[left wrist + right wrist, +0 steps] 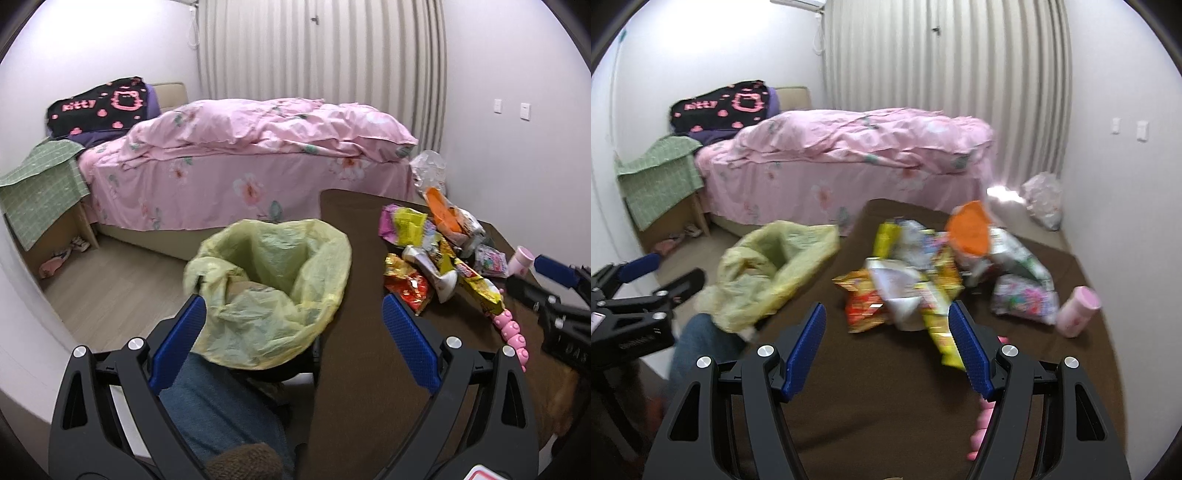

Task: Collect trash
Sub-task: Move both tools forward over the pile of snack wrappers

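**Both grippers spread wide, trash piled on the counter beside a lined bin**

The left gripper (293,317) has its blue-padded fingers (410,341) spread wide with nothing between them; the left pad sits just at the near rim of the yellow-green bag (273,284) that lines a bin standing beside the counter (354,369). The bag gapes open, its edge folded outward. Below it a leg in blue jeans (218,406) shows.

The right gripper (888,347) is likewise spread and holds nothing. It hovers over the dark brown counter, pointed at the trash pile (923,273), which lies just beyond its fingertips: a red-and-gold wrapper (862,301), a long yellow packet (940,332), a white crumpled piece, an orange item (971,230) at the far side and a colourful pouch (1023,299) to the right. A pink cup (1076,310) lies tipped beside that pouch. This view is blurred.

Behind the counter stands a bed (240,155) with pink floral covers.
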`<state>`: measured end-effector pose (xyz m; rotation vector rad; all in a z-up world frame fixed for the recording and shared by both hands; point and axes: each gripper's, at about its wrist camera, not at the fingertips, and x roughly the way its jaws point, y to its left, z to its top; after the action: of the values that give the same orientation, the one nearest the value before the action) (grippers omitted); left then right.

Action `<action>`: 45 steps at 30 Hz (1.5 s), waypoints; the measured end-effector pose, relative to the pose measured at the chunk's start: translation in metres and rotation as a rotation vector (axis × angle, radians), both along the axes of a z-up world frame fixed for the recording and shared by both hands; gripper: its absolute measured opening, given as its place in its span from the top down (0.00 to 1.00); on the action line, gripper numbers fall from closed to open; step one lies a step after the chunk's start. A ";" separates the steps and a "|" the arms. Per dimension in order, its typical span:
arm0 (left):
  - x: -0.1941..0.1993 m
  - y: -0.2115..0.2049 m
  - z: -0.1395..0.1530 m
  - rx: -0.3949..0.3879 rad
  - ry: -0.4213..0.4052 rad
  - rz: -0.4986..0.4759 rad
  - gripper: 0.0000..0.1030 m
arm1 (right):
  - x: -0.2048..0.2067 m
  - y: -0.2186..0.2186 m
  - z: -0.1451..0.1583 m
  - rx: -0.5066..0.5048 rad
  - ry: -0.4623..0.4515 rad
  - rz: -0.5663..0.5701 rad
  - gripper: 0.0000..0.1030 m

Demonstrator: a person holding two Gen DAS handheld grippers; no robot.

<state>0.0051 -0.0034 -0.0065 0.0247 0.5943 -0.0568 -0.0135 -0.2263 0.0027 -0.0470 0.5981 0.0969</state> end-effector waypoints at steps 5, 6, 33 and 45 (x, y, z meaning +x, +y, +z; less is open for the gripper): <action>0.012 -0.018 -0.008 -0.034 0.019 -0.062 0.09 | 0.004 -0.045 -0.010 0.042 0.030 -0.086 0.37; 0.015 -0.022 -0.009 -0.030 0.019 -0.068 0.09 | 0.004 -0.054 -0.014 0.044 0.033 -0.106 0.37; 0.099 -0.171 -0.037 -0.186 0.233 -0.409 0.28 | 0.020 -0.163 -0.050 0.115 0.046 -0.251 0.37; 0.127 -0.148 -0.026 -0.166 0.219 -0.390 0.28 | 0.153 -0.138 -0.038 -0.187 0.007 0.165 0.37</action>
<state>0.1325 -0.1516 -0.0324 -0.0279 0.7957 -0.4923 0.1399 -0.3647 -0.0349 -0.2780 0.6082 0.2011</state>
